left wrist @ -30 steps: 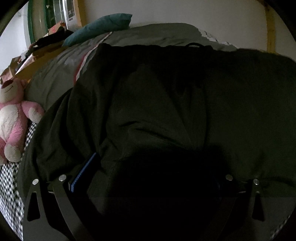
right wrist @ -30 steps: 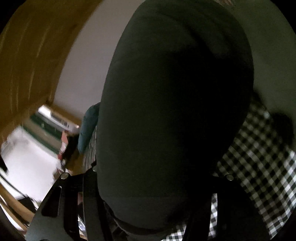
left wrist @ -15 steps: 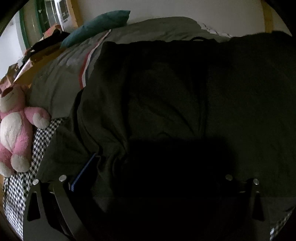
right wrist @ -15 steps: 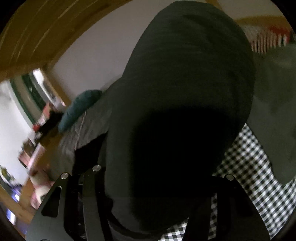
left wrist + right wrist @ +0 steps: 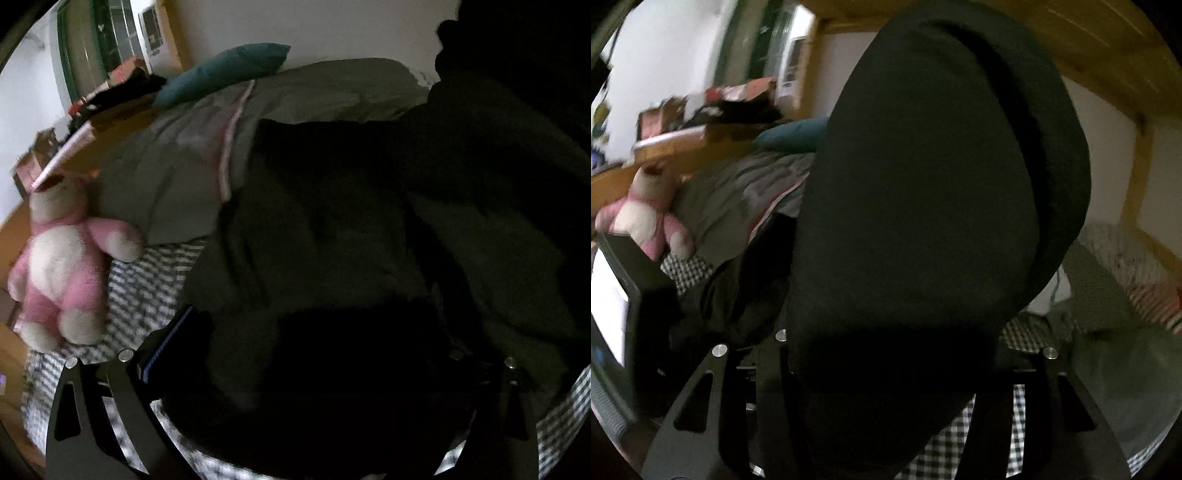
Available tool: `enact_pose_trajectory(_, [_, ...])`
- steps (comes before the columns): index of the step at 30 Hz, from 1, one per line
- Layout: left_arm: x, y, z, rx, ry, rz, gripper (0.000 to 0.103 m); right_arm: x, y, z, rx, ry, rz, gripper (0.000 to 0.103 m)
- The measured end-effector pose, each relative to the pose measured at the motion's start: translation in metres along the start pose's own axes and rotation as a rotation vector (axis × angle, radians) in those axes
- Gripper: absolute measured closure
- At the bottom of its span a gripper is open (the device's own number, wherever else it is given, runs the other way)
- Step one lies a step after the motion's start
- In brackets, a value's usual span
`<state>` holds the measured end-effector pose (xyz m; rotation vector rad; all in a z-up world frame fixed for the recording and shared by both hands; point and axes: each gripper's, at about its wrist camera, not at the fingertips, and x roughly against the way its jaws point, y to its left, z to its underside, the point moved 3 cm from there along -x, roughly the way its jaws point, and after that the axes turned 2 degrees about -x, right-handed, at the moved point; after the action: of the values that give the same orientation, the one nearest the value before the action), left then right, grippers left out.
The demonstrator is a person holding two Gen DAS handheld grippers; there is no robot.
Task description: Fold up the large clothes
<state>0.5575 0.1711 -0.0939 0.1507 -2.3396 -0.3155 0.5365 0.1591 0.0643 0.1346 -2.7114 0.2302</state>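
Between both tongs (image 5: 295, 387) (image 5: 886, 387) bunches the dark garment (image 5: 332, 229), each clenched on it.

Pink plush bear (image 5: 62, 266) on checkered sheet (image 5: 147, 280); teal pillow (image 5: 225, 70) atop grey duvet (image 5: 177, 173).

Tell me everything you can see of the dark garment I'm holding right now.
The dark garment is large, soft and matte, a very dark green-black cloth with loose wrinkles and no print visible. In the left wrist view most of it lies spread on the checked bedsheet, overlapping the grey duvet. Its near edge runs between the fingers of the left gripper. In the right wrist view, a doubled fold of it rises from the right gripper, filling the middle. Sleeves or legs cannot be made out.
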Motion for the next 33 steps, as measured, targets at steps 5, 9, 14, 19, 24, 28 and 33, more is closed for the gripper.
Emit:
enact_pose_trajectory(5, [0.012,-0.006,0.002,-0.075,-0.049,-0.116,0.004,0.004,-0.007,0.01,0.039,-0.007,0.019,0.052])
enact_pose_trajectory(9, [0.028,0.002,0.005,-0.052,-0.055,-0.111,0.004,0.009,-0.017,0.014,0.035,0.0,0.015,0.052])
enact_pose_trajectory(14, [0.012,0.008,0.017,-0.01,0.016,-0.022,0.004,0.015,-0.036,0.032,-0.001,0.014,0.005,0.052])
enact_pose_trajectory(19, [-0.031,0.02,0.03,0.144,0.04,0.164,0.004,0.012,0.0,0.029,0.145,0.001,0.009,0.052])
enact_pose_trajectory(24, [-0.03,0.025,0.03,0.14,0.065,0.174,0.004,0.008,0.063,0.039,0.416,-0.012,-0.055,0.051])
enact_pose_trajectory(28, [-0.004,0.051,0.031,0.19,0.107,0.223,0.005,0.0,0.081,0.052,0.474,0.013,-0.099,0.048])
enact_pose_trajectory(33, [0.035,0.078,0.04,0.18,0.103,0.16,0.005,-0.003,0.073,0.053,0.427,0.037,-0.148,0.045])
